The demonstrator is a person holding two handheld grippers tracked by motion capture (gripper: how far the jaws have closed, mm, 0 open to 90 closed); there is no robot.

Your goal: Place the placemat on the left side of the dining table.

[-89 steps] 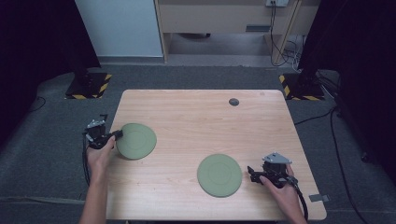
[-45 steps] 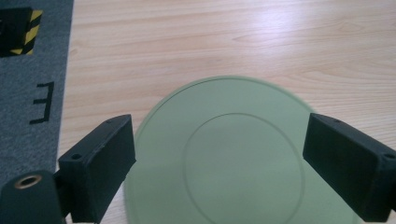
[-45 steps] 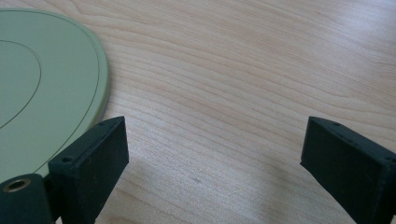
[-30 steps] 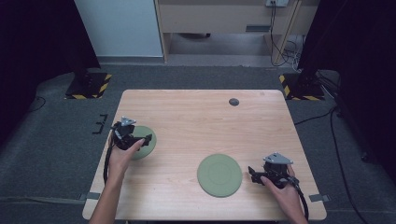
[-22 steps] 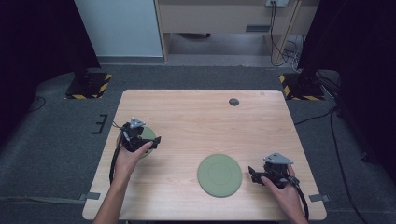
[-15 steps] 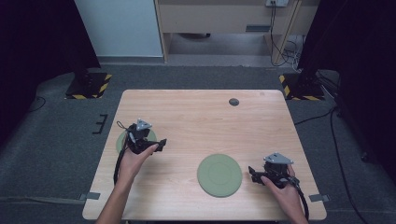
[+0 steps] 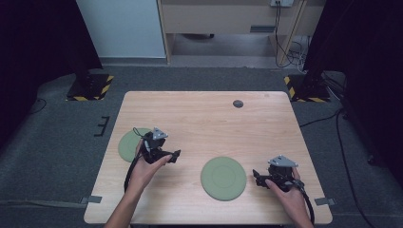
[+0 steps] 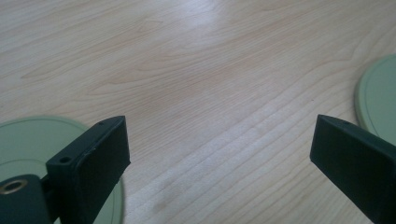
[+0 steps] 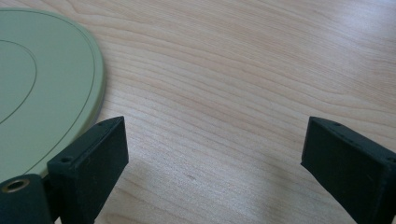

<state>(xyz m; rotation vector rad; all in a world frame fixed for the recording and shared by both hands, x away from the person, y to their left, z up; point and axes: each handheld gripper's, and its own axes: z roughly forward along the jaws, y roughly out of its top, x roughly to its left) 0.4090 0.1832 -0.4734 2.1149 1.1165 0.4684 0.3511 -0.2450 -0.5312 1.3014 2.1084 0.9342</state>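
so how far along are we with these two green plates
Early stage by the look of it. Both plates lie flat and apart on the table: the left plate near its left edge, the right plate near the front. Nothing is gripped. The left gripper hovers open between the plates, and the right gripper waits open beside the right plate. Any gripping or stacking is still left.

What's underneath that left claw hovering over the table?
Beneath the left claw lies bare wood of the table. The hand and claw body cover the right edge of the left green plate; that covered rim cannot be seen.
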